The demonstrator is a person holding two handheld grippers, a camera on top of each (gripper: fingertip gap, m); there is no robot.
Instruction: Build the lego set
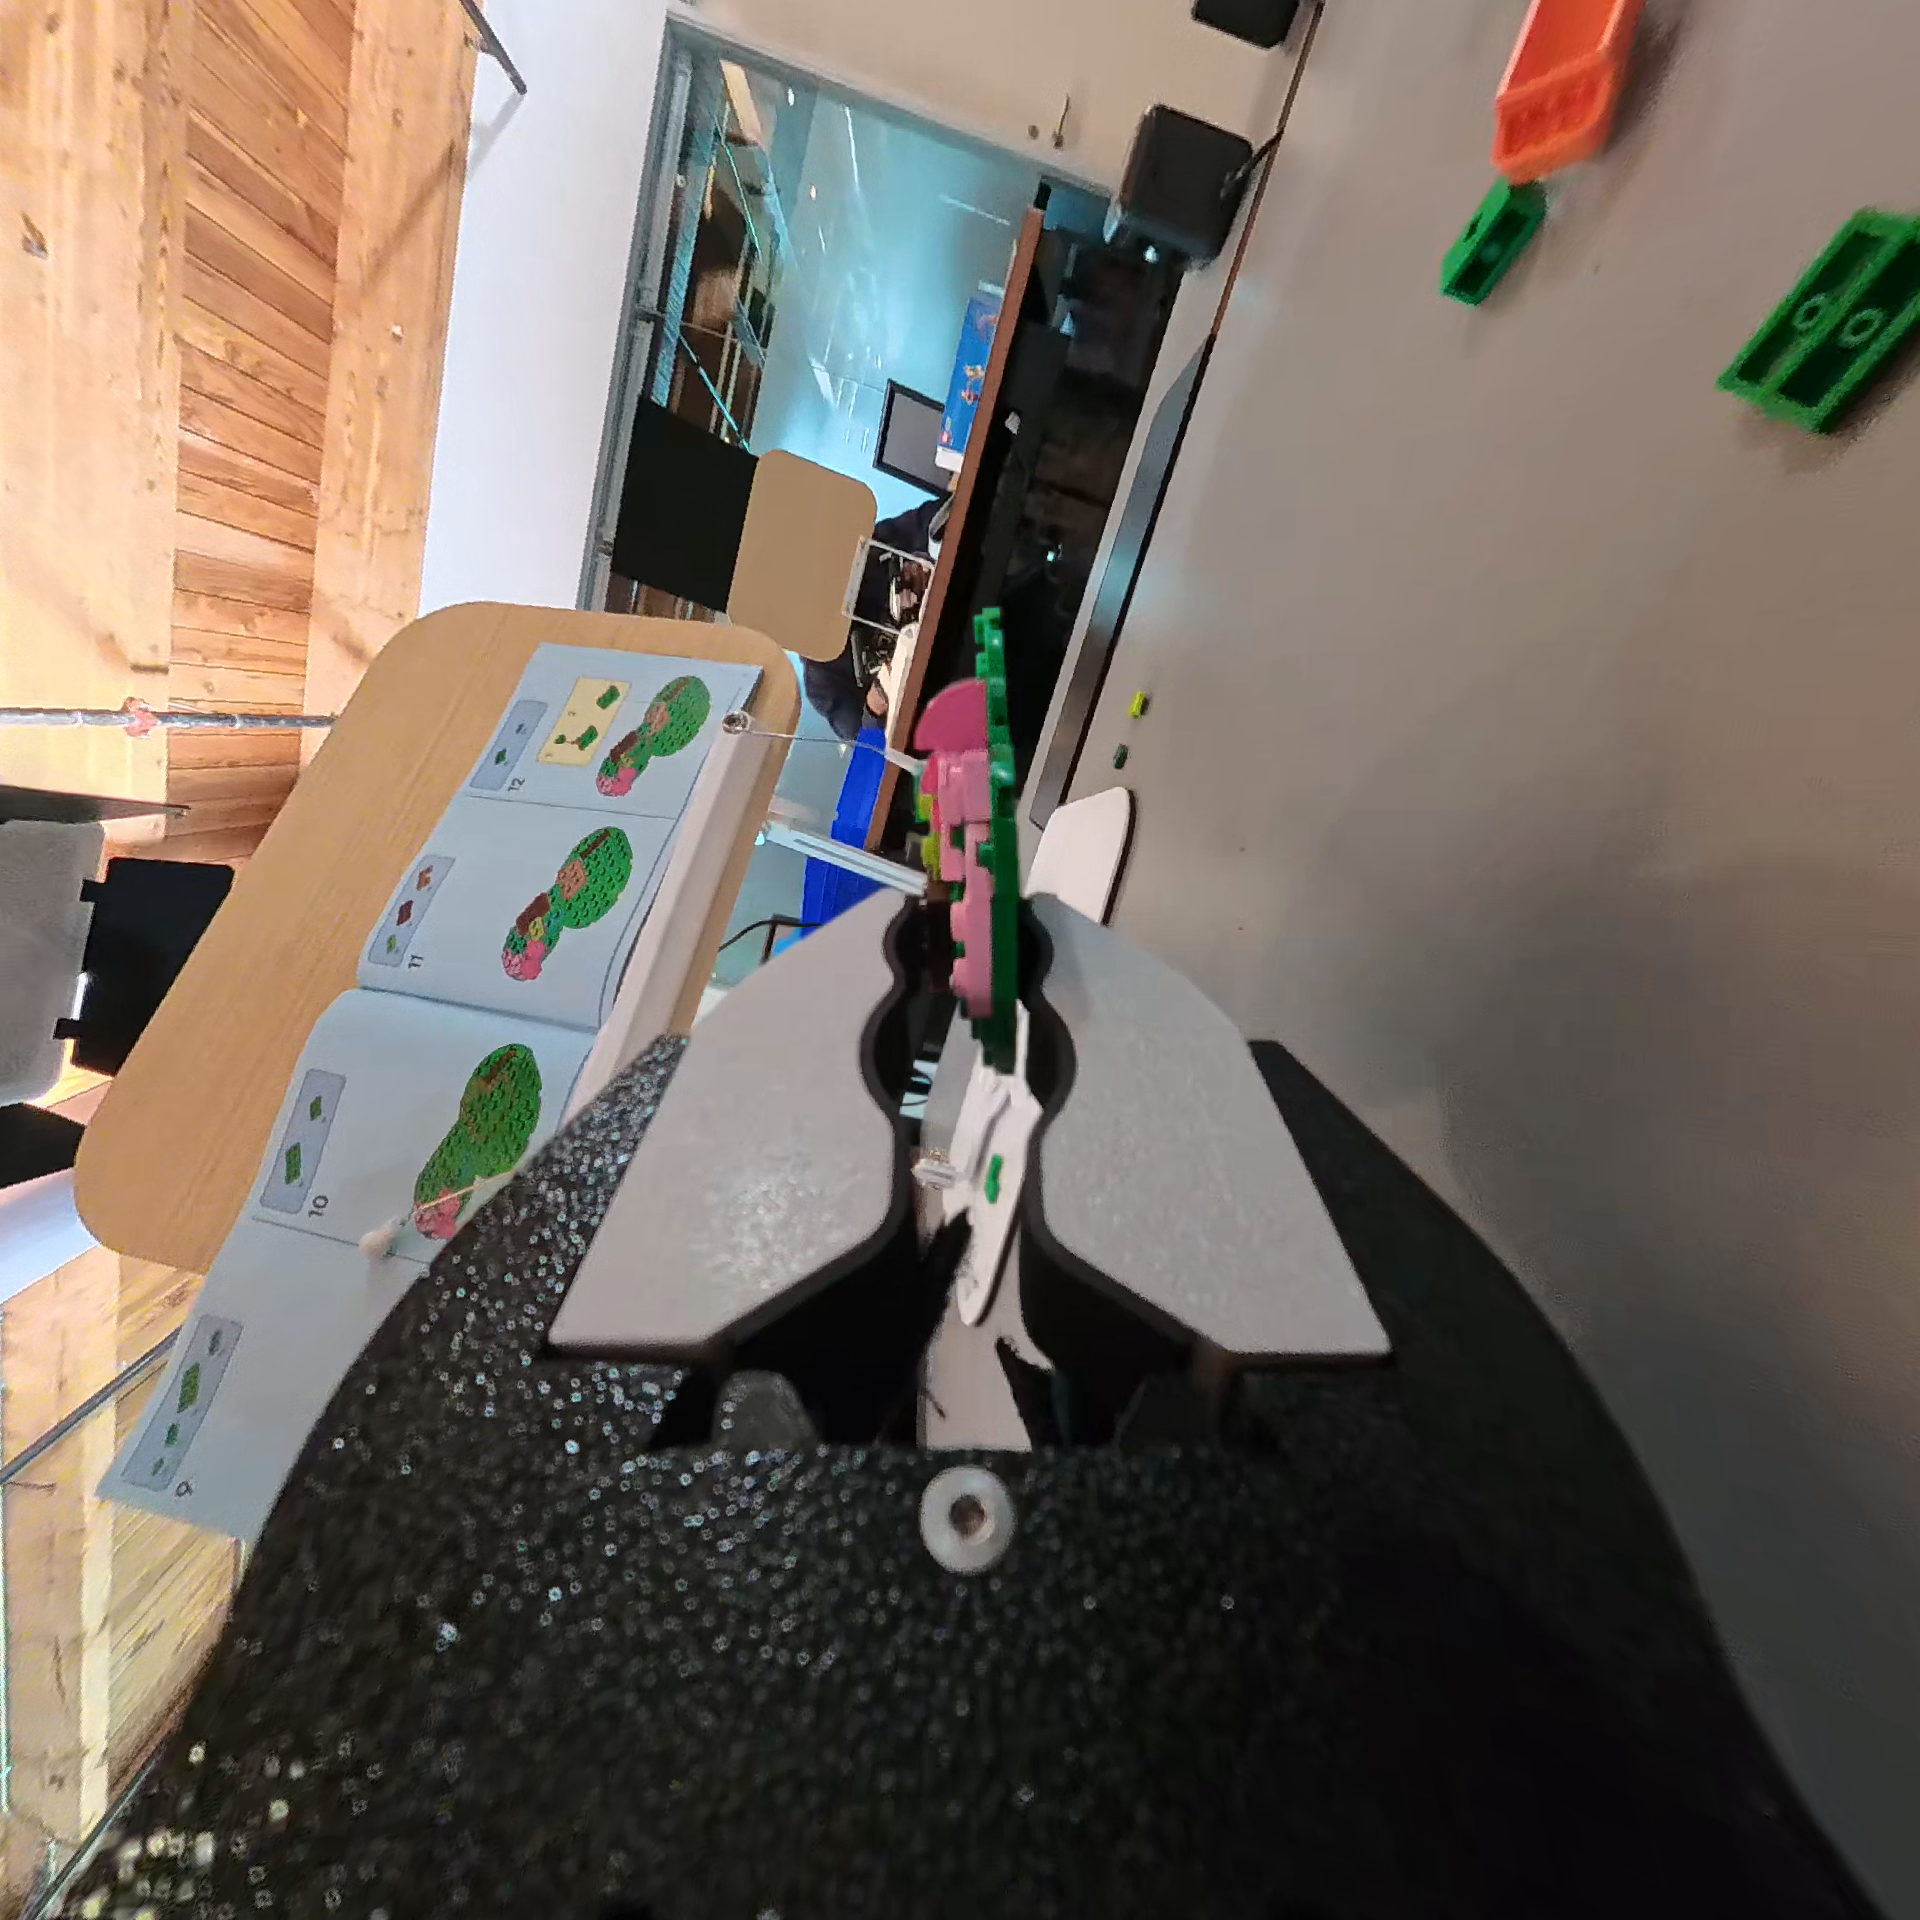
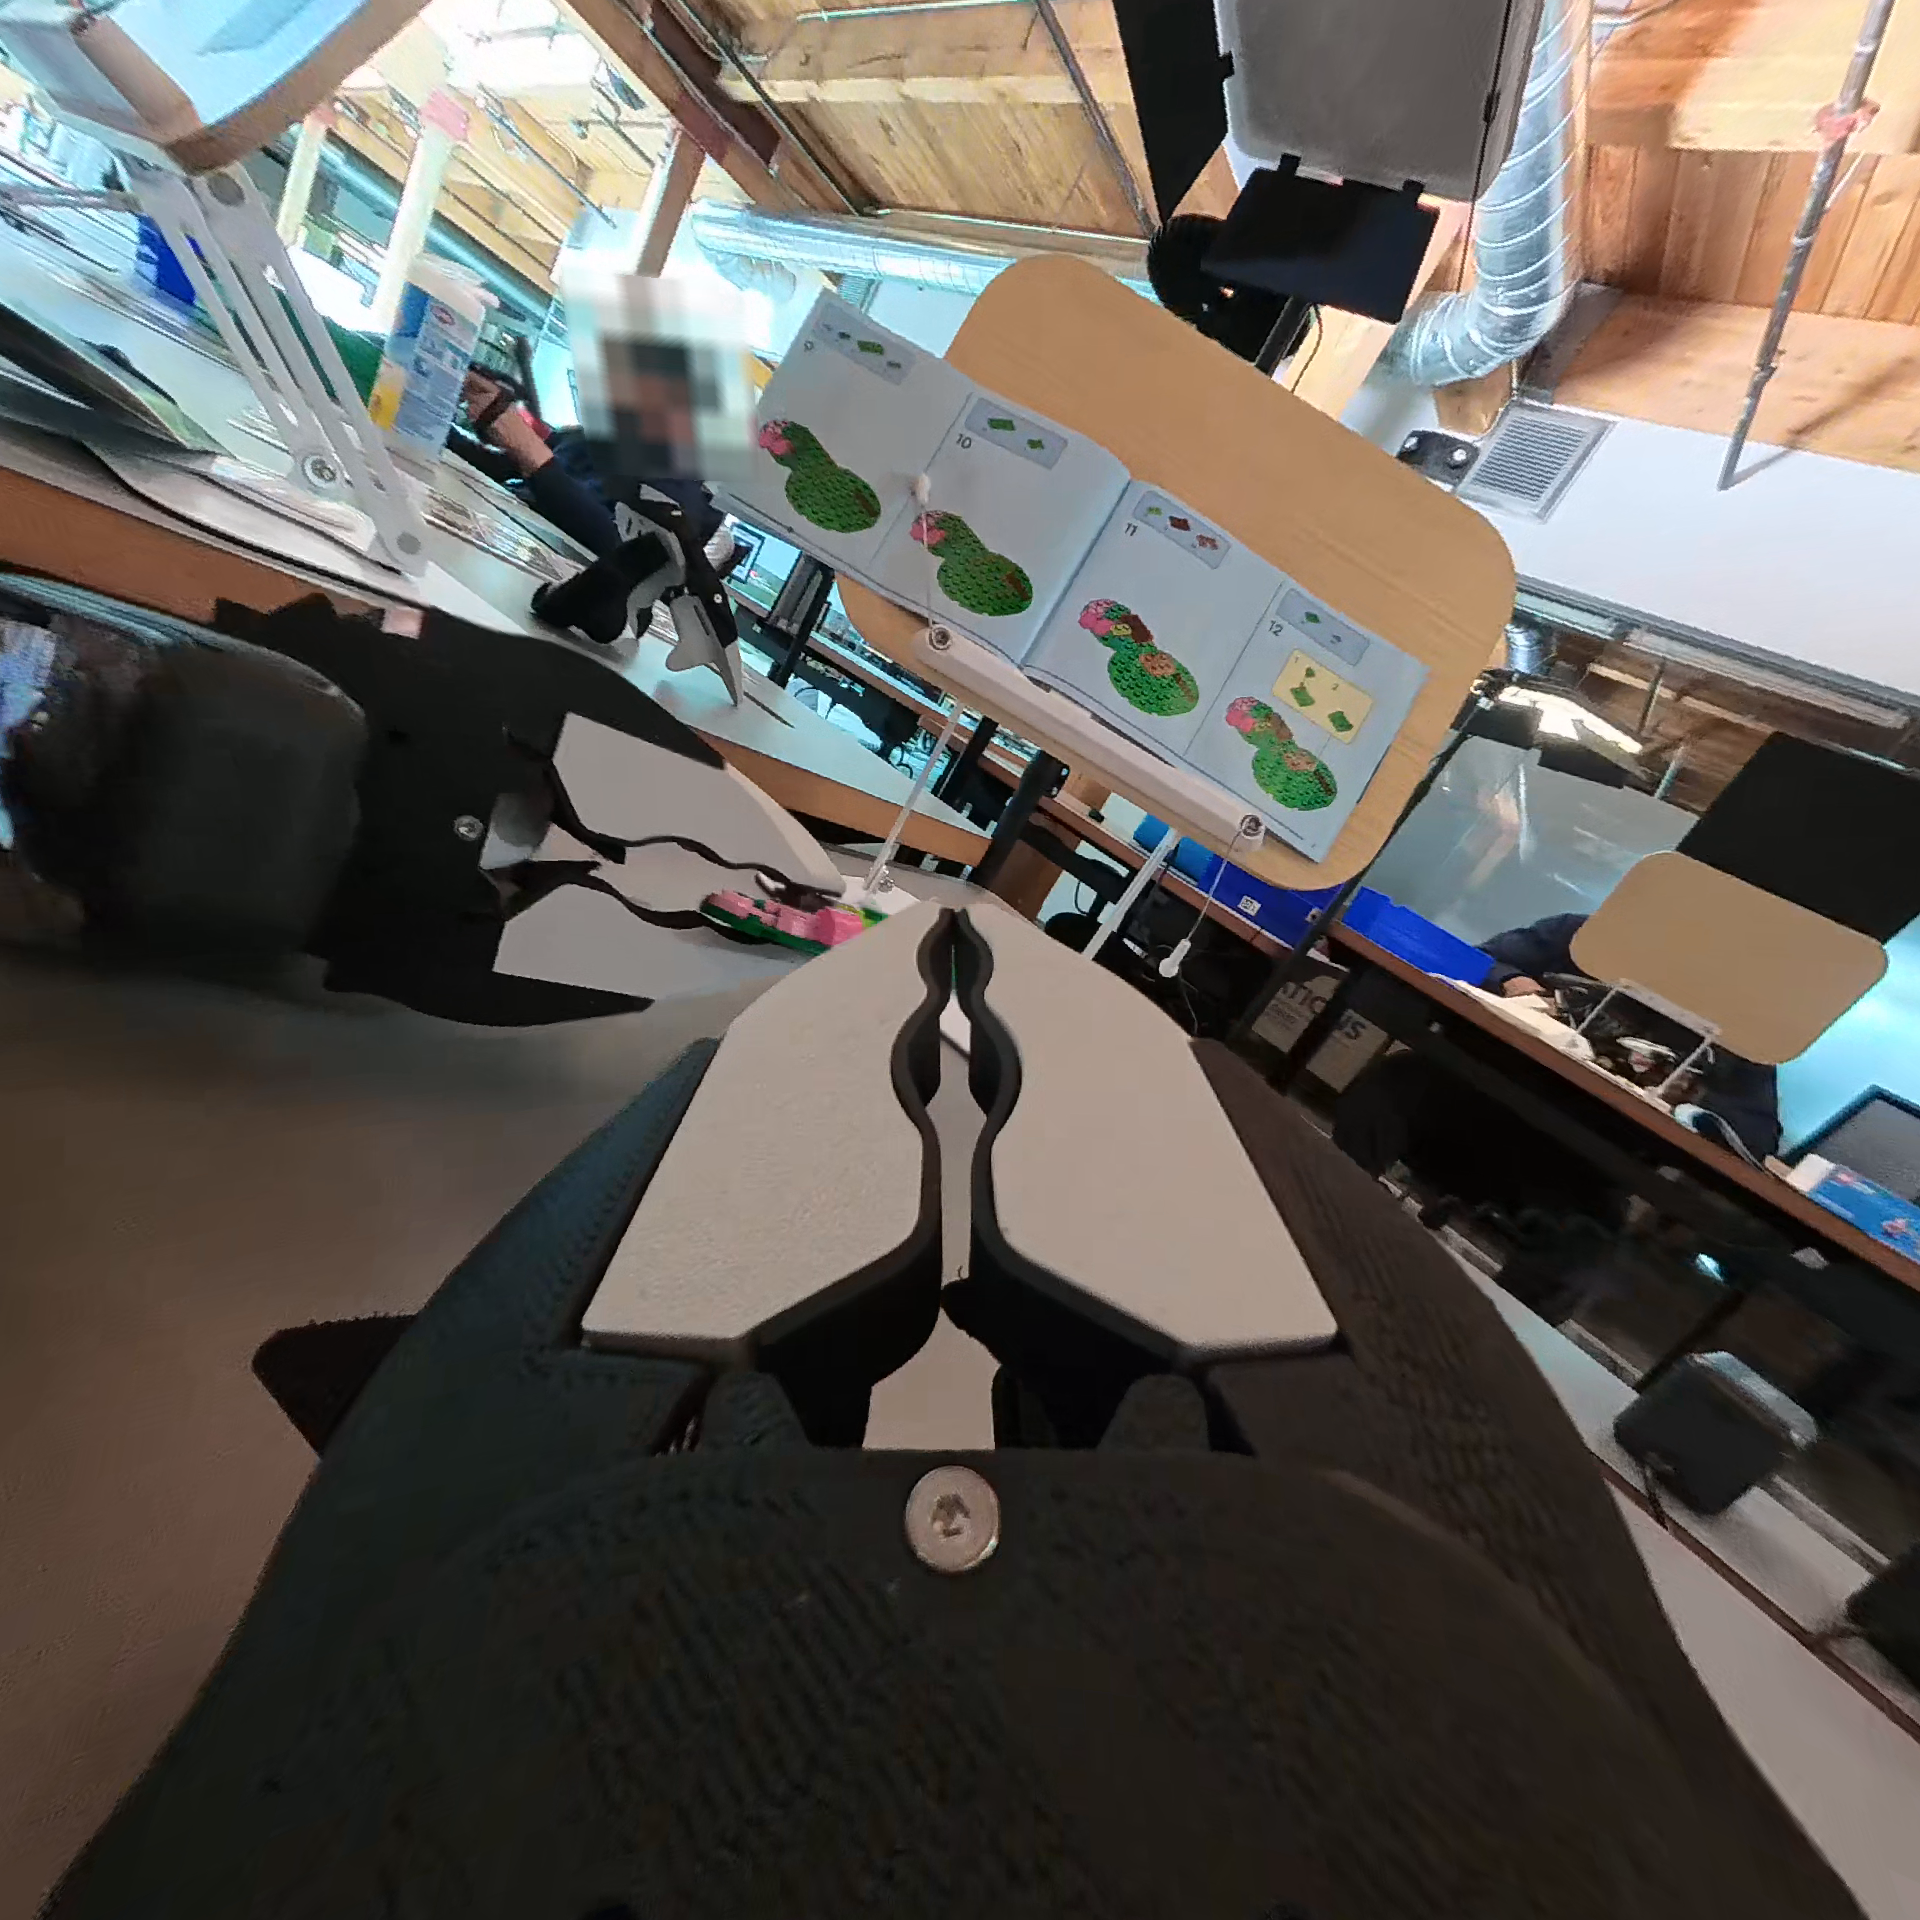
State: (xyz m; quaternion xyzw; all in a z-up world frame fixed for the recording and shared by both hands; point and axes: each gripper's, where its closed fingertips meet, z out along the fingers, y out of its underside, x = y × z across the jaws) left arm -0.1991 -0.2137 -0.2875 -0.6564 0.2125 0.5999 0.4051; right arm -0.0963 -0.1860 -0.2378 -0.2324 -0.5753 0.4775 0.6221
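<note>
My left gripper (image 1: 977, 935) is turned on its side and shut on the lego build (image 1: 982, 821), a green plate with pink bricks on it, seen edge-on above the grey table (image 1: 1455, 831). In the right wrist view the same build (image 2: 795, 920) sits in the left gripper (image 2: 748, 899), just left of and beyond my right gripper (image 2: 954, 920). My right gripper is shut. A thin green edge (image 2: 952, 971) shows between its fingertips, a small green piece mostly hidden by the fingers.
The instruction booklet (image 2: 1091, 582) lies open on a wooden stand (image 2: 1299, 436) behind the build, and also shows in the left wrist view (image 1: 499, 935). Loose green bricks (image 1: 1829, 322) (image 1: 1491, 244) and an orange tray (image 1: 1558, 94) lie on the table. A person sits at another table behind. Spacing between my two grippers at the tips: around 12 cm.
</note>
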